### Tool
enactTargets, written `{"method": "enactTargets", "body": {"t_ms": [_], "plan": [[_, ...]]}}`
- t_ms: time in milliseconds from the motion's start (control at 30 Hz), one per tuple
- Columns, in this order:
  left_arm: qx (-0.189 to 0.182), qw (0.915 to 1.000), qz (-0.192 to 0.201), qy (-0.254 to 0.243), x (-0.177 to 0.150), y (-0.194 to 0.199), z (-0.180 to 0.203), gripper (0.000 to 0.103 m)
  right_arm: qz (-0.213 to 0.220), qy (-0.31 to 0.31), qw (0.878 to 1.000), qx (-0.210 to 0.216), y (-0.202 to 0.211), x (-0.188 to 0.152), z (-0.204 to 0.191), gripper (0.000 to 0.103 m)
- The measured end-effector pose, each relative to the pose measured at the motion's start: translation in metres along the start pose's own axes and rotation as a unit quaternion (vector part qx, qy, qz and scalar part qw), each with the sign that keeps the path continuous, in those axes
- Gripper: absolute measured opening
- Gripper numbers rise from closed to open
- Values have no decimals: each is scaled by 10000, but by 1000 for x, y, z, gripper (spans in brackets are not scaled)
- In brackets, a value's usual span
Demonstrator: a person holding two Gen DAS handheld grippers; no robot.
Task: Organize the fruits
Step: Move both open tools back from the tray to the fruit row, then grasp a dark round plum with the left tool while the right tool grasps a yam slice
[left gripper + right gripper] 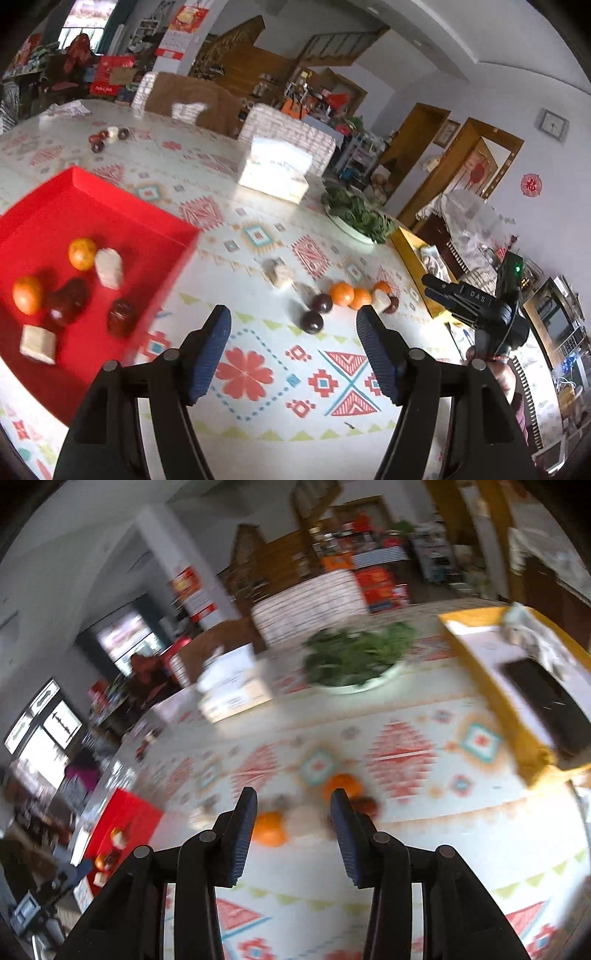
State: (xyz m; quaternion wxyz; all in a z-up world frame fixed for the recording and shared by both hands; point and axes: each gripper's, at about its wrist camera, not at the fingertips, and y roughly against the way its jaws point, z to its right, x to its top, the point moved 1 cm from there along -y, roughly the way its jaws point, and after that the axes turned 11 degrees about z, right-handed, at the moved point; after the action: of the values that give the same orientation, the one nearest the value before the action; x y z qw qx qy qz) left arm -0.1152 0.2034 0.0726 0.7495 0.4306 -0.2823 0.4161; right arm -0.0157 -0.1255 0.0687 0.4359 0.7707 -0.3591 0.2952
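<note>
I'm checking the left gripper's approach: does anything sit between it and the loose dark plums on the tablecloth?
Nothing visible does. The left gripper is open, and only bare tablecloth lies between it and the two dark plums. The oranges sit behind them.

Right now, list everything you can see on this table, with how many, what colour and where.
Tray: one, red, left side of table.
Oranges in tray: two, orange.
Dark fruits in tray: two, deep red.
Pale blocks in tray: two, off-white.
Loose oranges: three, orange, mid-table cluster.
Loose dark fruits: two in front, dark purple, same cluster.
Tissue box: one, white, farther back.
Bowl of greens: one, white bowl, right.
Yellow box: one, right edge.
Left gripper: open, empty.
Right gripper: open, over the cluster.
</note>
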Motion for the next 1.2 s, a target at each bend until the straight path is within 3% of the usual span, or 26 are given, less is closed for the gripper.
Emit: {"method": "enactTargets", "body": {"t_ms": [167, 333, 433, 633, 733, 867, 1000, 1200], "plan": [[34, 9997, -183, -143, -9, -9, 11, 70, -240, -21, 9994, -252, -14, -2, 19, 45], [138, 9990, -309, -303, -16, -17, 15, 70, -393, 183, 9989, 180, -29, -13, 8, 45], [141, 9987, -423, -265, -21, -23, 15, 70, -503, 579, 9962, 411, -43, -14, -10, 45], [122, 9978, -506, -400, -25, -26, 19, 70, -593, 1621, 9849, 127, -61, -28, -34, 46], [118, 9976, -541, -410, -26, -30, 20, 70, -802, 1871, 9784, 371, -53, -36, -43, 47], [130, 9976, -578, -368, -27, -35, 18, 70, -1064, 1704, 9730, 1138, -42, -39, -45, 47], [120, 9974, -627, -324, -29, -40, 16, 70, -816, 1658, 9795, 804, -40, -34, -35, 47], [70, 9967, -725, -367, -33, -46, 19, 70, -648, 2362, 9692, 250, -47, -45, -48, 47]]}}
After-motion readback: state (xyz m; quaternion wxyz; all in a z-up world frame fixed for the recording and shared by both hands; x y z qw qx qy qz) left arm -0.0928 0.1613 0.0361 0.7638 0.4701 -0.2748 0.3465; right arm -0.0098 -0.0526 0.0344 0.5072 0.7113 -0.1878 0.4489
